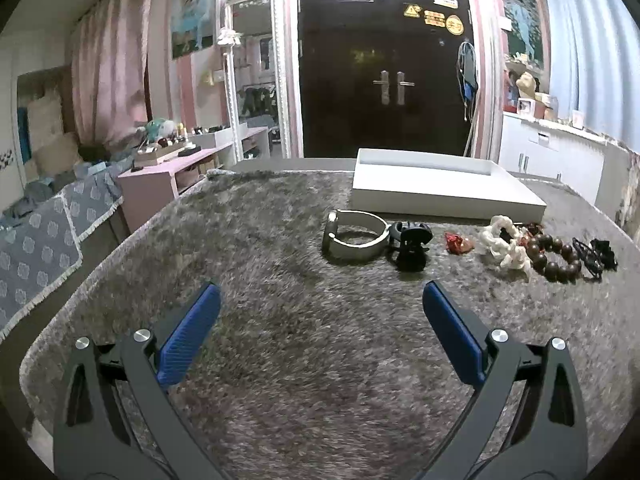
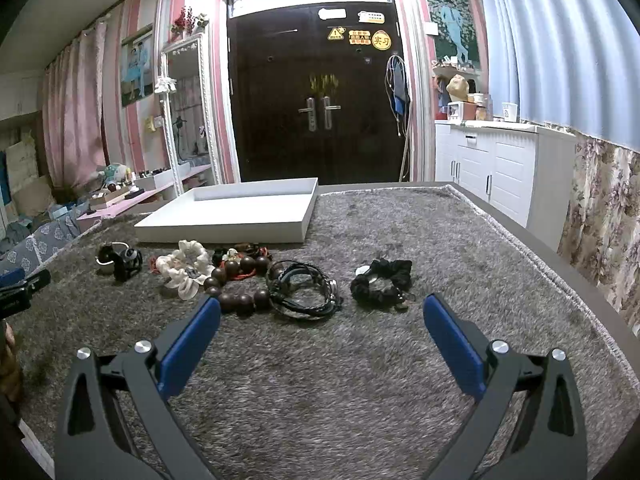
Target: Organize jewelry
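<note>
Both grippers hang wide apart and empty: left gripper (image 1: 321, 306), right gripper (image 2: 321, 318). Just ahead of the right lie beads (image 2: 240, 280), cords (image 2: 304, 288) and a scrunchie (image 2: 382, 282), crowded, so one grab may snag neighbours. Beyond, the tray (image 2: 224, 228) waits; bare rug (image 2: 460, 240) to the right.

Tray (image 2: 224, 216) sits on rug (image 2: 360, 360) well ahead of right fingers (image 2: 452, 344), off to their left. Row of items lies between tray and fingers: watch (image 1: 354, 236) far left, hair clip (image 1: 408, 246) just right of it, then scrunchie (image 2: 184, 266), bead bracelet (image 2: 236, 280) touching it, cord bracelets (image 2: 304, 290) straight ahead, second scrunchie (image 2: 382, 280) rightmost, apart from rest. From left fingers (image 1: 192, 332), watch is ahead, others trail off rightward.
</note>
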{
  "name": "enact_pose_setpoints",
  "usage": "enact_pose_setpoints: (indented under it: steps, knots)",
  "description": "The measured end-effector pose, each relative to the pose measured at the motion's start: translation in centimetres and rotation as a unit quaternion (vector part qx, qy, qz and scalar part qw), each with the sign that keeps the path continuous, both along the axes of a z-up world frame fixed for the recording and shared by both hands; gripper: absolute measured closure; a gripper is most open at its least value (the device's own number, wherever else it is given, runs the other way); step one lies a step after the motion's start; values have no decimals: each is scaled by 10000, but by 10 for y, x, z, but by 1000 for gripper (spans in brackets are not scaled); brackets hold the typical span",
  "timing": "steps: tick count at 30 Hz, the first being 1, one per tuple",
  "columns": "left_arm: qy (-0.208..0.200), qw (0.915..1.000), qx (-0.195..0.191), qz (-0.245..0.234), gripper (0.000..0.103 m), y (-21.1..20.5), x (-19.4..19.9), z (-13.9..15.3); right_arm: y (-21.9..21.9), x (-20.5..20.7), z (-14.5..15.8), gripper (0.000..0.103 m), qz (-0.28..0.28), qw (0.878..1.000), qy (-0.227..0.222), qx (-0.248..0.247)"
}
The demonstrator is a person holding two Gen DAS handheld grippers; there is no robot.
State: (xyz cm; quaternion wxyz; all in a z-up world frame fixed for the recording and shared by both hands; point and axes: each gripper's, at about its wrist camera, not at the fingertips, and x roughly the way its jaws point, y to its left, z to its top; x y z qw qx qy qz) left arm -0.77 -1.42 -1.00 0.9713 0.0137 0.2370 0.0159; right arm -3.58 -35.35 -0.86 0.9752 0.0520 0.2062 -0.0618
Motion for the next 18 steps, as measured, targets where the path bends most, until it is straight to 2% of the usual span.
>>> enact_pose_setpoints:
  steps: [4, 5, 18]
  knots:
    - [43, 10000, 52, -20, 3, -4, 0, -2, -5, -2, 3, 2, 19, 9999, 87, -49]
    - [34, 10000, 63, -24, 3, -5, -1, -2, -6, -3, 3, 2, 24, 9999, -106, 36]
    - [0, 10000, 82, -6, 3, -5, -1, -2, -7, -3, 7, 2, 13, 9996, -284, 69]
